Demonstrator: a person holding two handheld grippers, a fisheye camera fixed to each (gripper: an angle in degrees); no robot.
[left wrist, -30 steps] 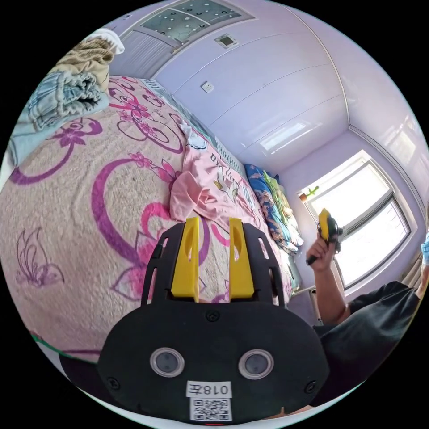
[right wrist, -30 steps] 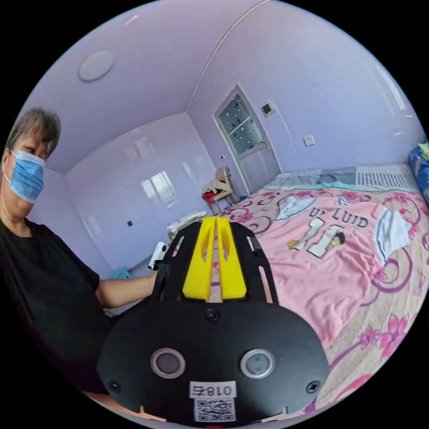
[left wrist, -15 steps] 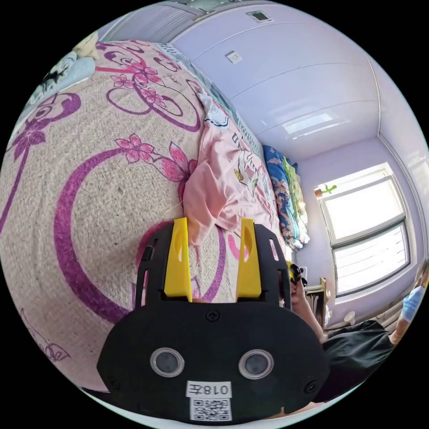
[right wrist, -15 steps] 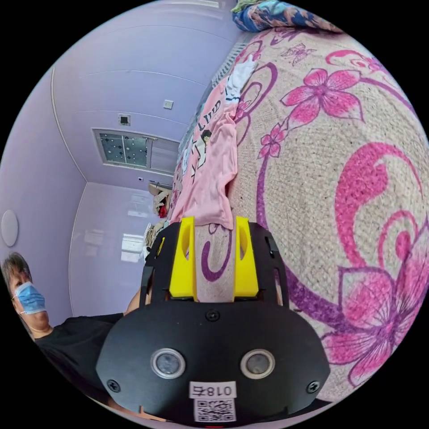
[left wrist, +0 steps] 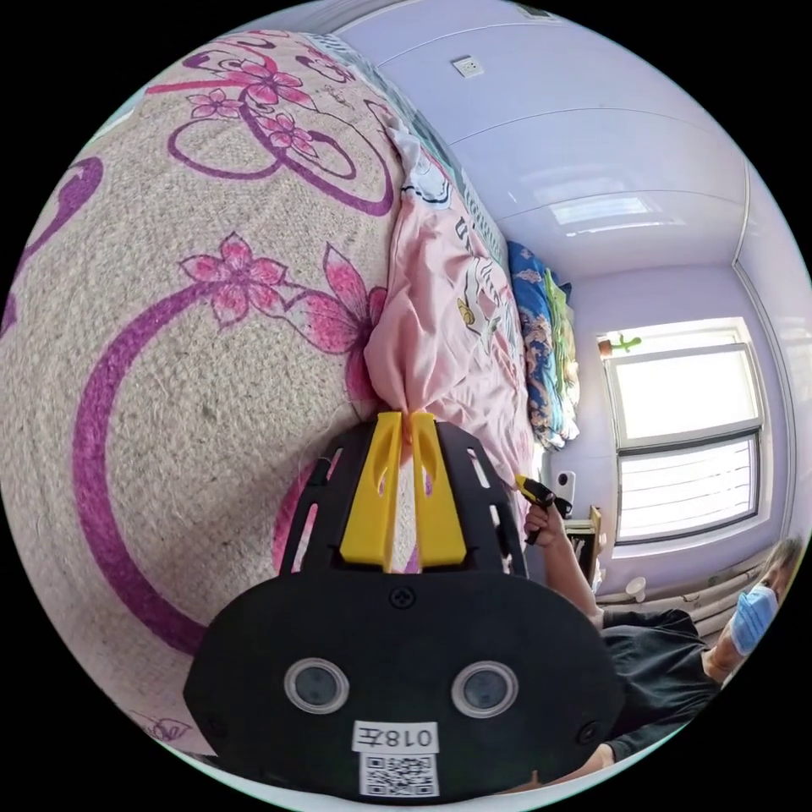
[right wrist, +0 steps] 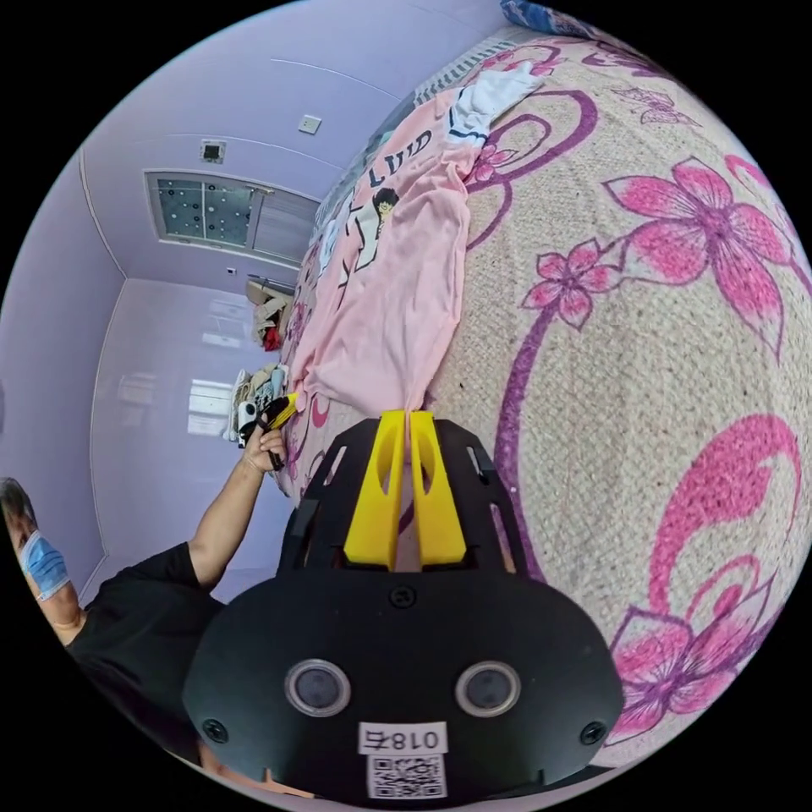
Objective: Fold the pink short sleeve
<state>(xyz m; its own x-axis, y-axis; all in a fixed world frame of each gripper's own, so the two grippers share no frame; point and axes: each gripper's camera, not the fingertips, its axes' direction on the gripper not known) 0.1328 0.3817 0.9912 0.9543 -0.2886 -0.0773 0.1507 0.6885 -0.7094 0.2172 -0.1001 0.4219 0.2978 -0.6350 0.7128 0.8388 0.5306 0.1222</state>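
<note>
Clamping done on both sides: left gripper (left wrist: 408, 416) has its yellow jaws pressed together on a bunched corner of the pink short sleeve shirt (left wrist: 440, 338), fabric gathered into a tuft right at the tips. Half a second ago those jaws stood wide apart around that corner, so this is a fresh grab. Right gripper (right wrist: 407, 414) is the same story: jaws were spread at the hem, now closed on the shirt's (right wrist: 381, 296) other bottom corner.

Outward from the jaws: in the left gripper view the shirt runs from the tips toward 1 o'clock; in the right gripper view, toward 12 o'clock, print side up. It lies flat on the floral bedspread (left wrist: 186, 338), white sleeve (right wrist: 491, 89) far out at 1 o'clock. Person's other hand shows with its gripper at 4 o'clock in the left gripper view (left wrist: 534, 493) and at 9 o'clock in the right (right wrist: 279, 414).

Read: both hem corners secured, the fold itself not started. Next is likely lifting the hem toward the collar. Risk: thin pinch, corner could slip.
</note>
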